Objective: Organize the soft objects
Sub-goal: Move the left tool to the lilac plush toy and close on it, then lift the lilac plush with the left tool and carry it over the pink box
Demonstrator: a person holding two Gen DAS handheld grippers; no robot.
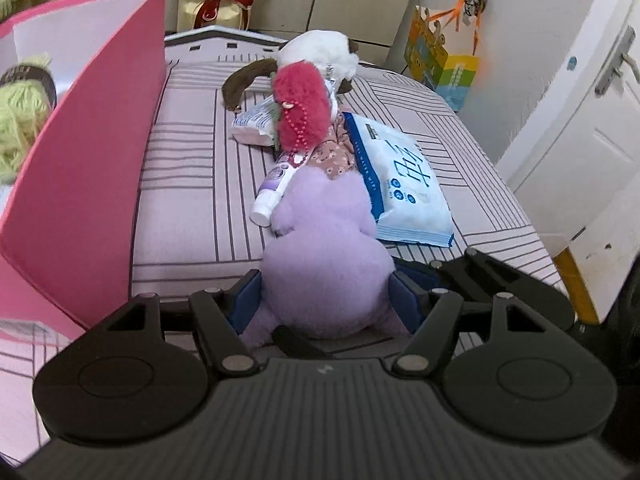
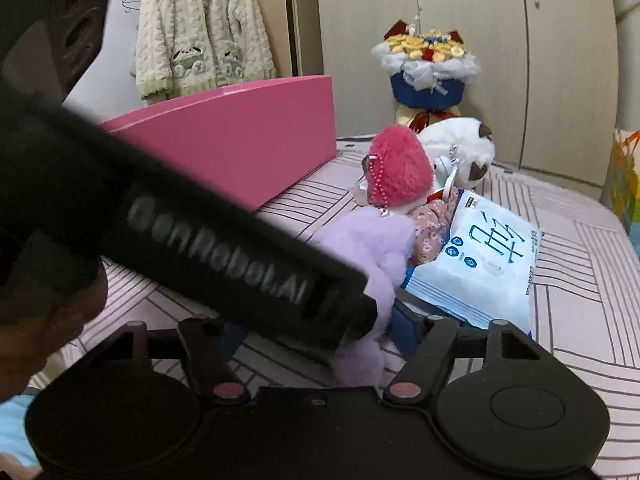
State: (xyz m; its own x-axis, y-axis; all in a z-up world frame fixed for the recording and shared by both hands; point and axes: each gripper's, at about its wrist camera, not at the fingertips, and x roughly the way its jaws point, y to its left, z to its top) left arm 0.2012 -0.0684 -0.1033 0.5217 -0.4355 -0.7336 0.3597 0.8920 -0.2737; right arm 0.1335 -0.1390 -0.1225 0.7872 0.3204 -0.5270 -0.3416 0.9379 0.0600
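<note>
Left gripper (image 1: 326,298): I see its two blue pads flanking the purple plush toy (image 1: 320,248), one on each side and touching the fur; I read it as gripping the toy.
Right gripper (image 2: 316,330): the jaws stand partly apart; the left tool's black body crosses in front of them, and I cannot tell if the pads press on the purple fur lying between them.
Purple plush toy: one, at the near end of the pile on the striped bedspread (image 1: 192,168).
Red fuzzy toy (image 1: 300,108): one, with a pink bead chain, on top of the pile.
White and brown plush (image 1: 320,54): one, at the far end.
Wipes packs: two, a big blue-and-white one (image 1: 404,184) right of the purple toy, a smaller one (image 1: 254,122) to the left.
Tube (image 1: 274,188): one, white cap, touching the purple toy.
Pink box (image 1: 100,132): one, open, left of the pile.
Green yarn (image 1: 20,128): one ball inside it.
</note>
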